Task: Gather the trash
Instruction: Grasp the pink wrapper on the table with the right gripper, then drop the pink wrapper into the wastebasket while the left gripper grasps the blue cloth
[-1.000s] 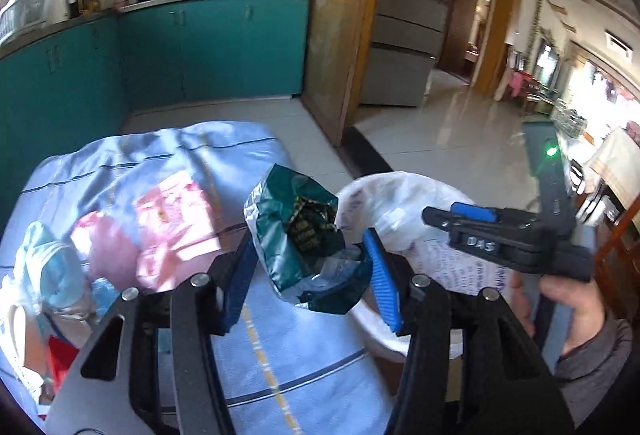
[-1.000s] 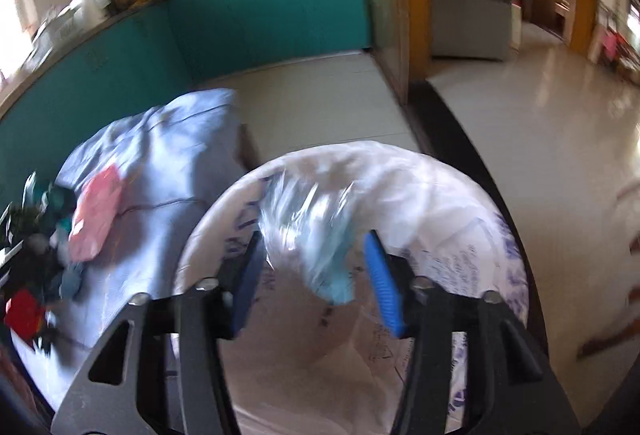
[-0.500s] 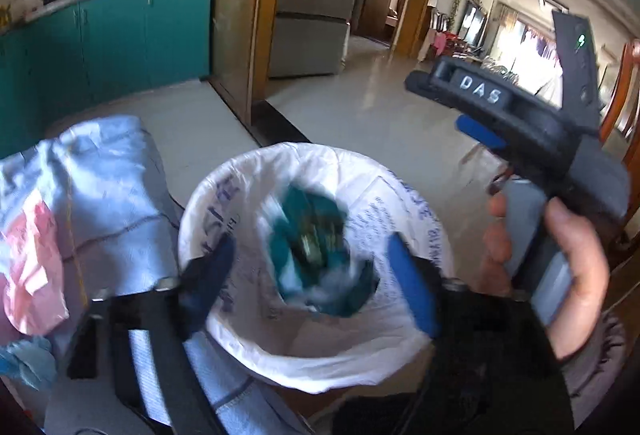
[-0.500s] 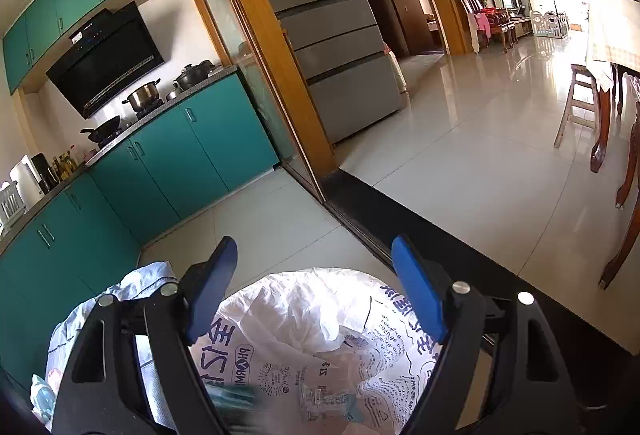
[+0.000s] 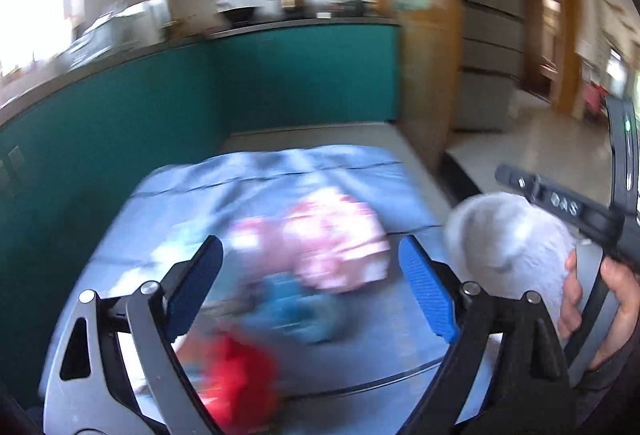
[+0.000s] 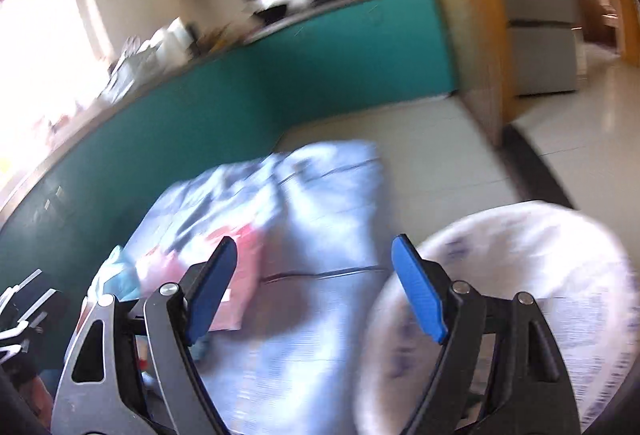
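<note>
Both views are motion-blurred. My left gripper [image 5: 312,275] is open and empty above the blue cloth-covered table [image 5: 360,175]. Under it lie a pink wrapper [image 5: 340,243], a teal wrapper [image 5: 304,311] and a red wrapper [image 5: 240,375]. The white-lined trash bin [image 5: 508,247] stands at the table's right edge. My right gripper [image 6: 316,279] is open and empty, between the table [image 6: 328,195] and the bin [image 6: 540,275]. The pink wrapper [image 6: 248,247] shows past its left finger. The right gripper also shows in the left wrist view [image 5: 560,203], above the bin.
Teal kitchen cabinets [image 5: 280,75] with pots on the counter run behind the table. A wooden door frame [image 5: 424,55] and a grey fridge [image 5: 488,55] stand to the right. Tiled floor [image 6: 400,139] lies beyond the table and bin.
My left gripper dropped the green bag into the bin, then swung back left over the table. My right gripper released its clear wrapper into the bin and turned left toward the table.
</note>
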